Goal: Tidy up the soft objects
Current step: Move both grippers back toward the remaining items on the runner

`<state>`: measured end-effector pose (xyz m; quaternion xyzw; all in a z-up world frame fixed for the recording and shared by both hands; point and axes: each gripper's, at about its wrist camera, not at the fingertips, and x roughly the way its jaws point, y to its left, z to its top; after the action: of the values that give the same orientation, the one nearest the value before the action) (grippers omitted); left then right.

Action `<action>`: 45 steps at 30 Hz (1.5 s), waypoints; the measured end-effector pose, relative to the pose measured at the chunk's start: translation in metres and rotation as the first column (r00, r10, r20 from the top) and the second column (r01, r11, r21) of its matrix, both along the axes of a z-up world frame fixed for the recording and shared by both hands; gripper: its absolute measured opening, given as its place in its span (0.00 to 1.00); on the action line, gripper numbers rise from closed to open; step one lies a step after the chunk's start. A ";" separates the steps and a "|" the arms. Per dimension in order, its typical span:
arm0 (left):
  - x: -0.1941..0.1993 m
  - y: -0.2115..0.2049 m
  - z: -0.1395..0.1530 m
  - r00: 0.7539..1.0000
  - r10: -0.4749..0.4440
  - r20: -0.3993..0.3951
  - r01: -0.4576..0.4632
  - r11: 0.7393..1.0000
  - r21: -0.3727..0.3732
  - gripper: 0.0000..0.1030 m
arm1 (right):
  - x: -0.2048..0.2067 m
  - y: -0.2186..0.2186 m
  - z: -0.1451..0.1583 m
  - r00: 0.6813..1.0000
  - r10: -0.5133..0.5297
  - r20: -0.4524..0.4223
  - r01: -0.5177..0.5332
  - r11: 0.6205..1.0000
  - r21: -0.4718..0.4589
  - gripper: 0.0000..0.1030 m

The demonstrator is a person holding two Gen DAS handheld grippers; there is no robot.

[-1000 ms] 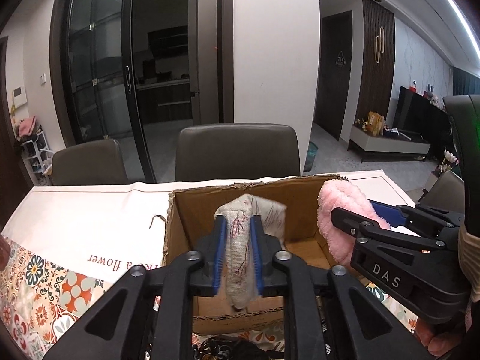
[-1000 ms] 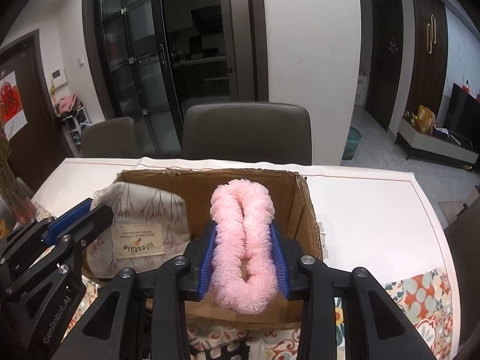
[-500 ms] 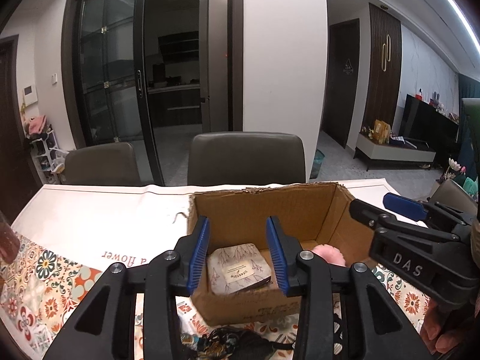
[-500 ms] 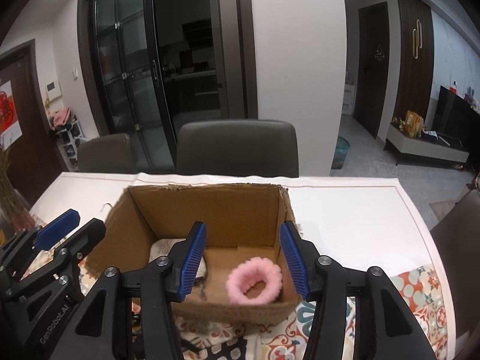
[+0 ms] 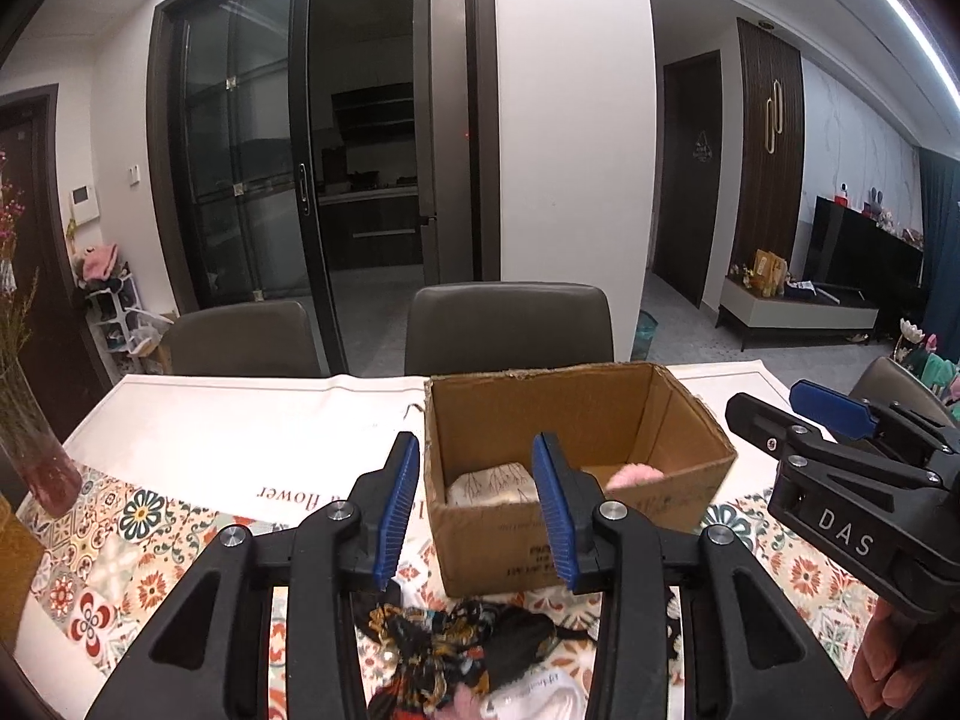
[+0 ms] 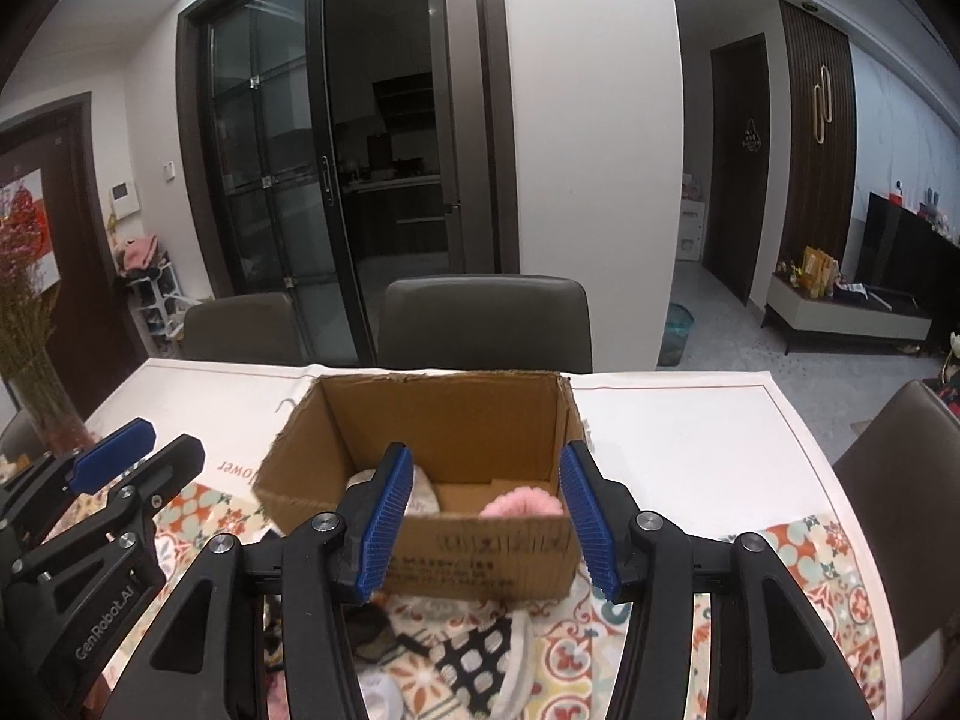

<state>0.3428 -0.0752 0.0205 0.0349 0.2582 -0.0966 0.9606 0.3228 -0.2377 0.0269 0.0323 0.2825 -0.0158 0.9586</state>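
Between picks: left gripper (image 5: 474, 504) and right gripper (image 6: 486, 519) both spread, empty, near the cardboard box (image 6: 420, 414) (cream pouch (image 5: 493, 481), pink scrunchie (image 6: 521, 503) inside); next move, likely the near patterned fabrics (image 5: 444, 648).

A: The box (image 6: 480, 558) is plain brown cardboard with dark print on its front. Inside lie a fluffy pink ring (image 6: 521, 503) and a cream pouch (image 5: 495, 486) with a thin branch pattern.

B: And the tablecloth (image 5: 252, 450)?

A: White, bordered by floral tiles in orange, red and teal. Both grippers are black with blue pads (image 5: 395, 510).
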 end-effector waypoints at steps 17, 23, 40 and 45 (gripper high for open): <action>-0.068 0.023 -0.026 0.996 0.018 -0.083 -0.018 1.000 0.008 0.37 | -0.064 0.018 -0.023 0.997 0.005 -0.073 -0.003 0.999 0.038 0.51; -0.087 0.034 -0.046 0.992 0.019 -0.126 -0.018 1.000 0.014 0.37 | -0.082 0.024 -0.040 0.993 -0.002 -0.119 0.008 0.999 0.051 0.51; -0.132 0.052 -0.084 0.982 -0.006 -0.186 0.018 0.998 0.065 0.45 | -0.121 0.040 -0.080 0.979 -0.007 -0.205 0.022 0.997 0.070 0.51; -0.136 0.052 -0.094 0.979 -0.013 -0.201 0.030 0.996 0.079 0.51 | -0.124 0.038 -0.094 0.970 -0.019 -0.241 0.040 0.996 0.083 0.51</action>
<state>0.2065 -0.0229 -0.0740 0.0671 0.3570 -0.0993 0.9264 0.1988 -0.1998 -0.0673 0.0761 0.3960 -0.0215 0.9148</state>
